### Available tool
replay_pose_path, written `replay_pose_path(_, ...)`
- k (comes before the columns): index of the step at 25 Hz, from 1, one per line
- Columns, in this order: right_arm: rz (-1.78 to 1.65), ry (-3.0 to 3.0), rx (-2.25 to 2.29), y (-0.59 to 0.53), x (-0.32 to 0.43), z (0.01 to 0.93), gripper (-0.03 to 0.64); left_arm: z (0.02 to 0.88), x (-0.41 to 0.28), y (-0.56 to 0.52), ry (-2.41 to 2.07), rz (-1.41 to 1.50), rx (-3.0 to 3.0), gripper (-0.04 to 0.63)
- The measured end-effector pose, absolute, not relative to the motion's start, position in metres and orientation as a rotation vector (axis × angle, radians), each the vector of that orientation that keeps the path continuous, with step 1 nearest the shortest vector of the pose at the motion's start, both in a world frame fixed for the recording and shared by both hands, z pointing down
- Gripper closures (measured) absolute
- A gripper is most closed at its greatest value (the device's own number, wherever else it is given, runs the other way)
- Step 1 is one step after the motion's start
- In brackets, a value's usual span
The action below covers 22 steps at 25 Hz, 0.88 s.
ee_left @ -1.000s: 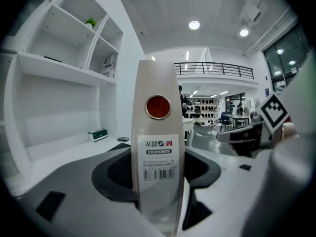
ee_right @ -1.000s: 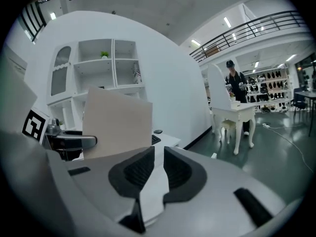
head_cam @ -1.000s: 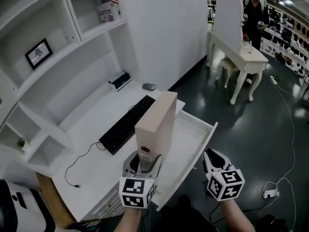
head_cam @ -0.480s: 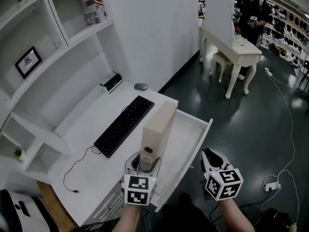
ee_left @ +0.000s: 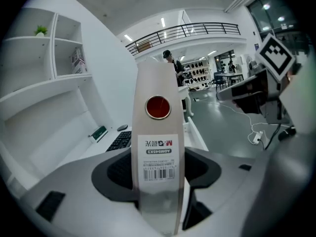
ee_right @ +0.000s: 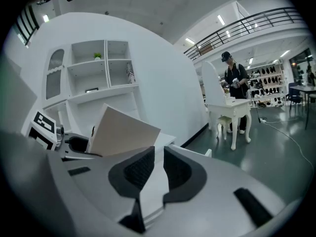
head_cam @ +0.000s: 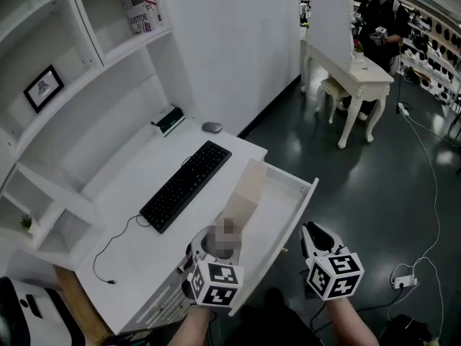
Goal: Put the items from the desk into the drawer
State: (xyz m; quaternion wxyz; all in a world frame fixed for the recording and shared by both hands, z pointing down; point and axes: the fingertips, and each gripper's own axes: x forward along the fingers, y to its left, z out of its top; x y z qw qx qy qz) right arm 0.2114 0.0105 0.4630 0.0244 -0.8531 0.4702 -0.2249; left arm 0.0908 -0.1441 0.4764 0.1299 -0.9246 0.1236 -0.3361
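Observation:
A tall beige file box (head_cam: 245,191) with a red dot and a barcode label (ee_left: 159,132) leans forward over the open white drawer (head_cam: 300,206). My left gripper (head_cam: 216,248) is shut on the box's near end, its jaws pressing both sides (ee_left: 158,176). The box also shows tilted in the right gripper view (ee_right: 121,130). My right gripper (head_cam: 311,235) sits at the drawer's front panel, its jaws nearly together on that white panel's edge (ee_right: 154,169).
On the white desk lie a black keyboard (head_cam: 186,184), a grey mouse (head_cam: 212,127), a small green-and-white box (head_cam: 167,120) and a thin cable (head_cam: 115,247). Shelves rise at the left. A white dressing table (head_cam: 356,67) and a person (head_cam: 378,20) stand beyond; a power strip (head_cam: 407,288) lies on the floor.
The file box has tipped from upright to leaning forward and down towards the drawer, and my left gripper has rotated with it. The right gripper has stayed put.

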Motion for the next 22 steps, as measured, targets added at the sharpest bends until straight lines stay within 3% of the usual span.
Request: replay_pose_path(22, -0.719, 1.736, -2.455, 0.022, 0.292, 0.466, 0.561, 0.516, 0.115, -0.107, 0.627, -1.319, -2.32, 0.319)
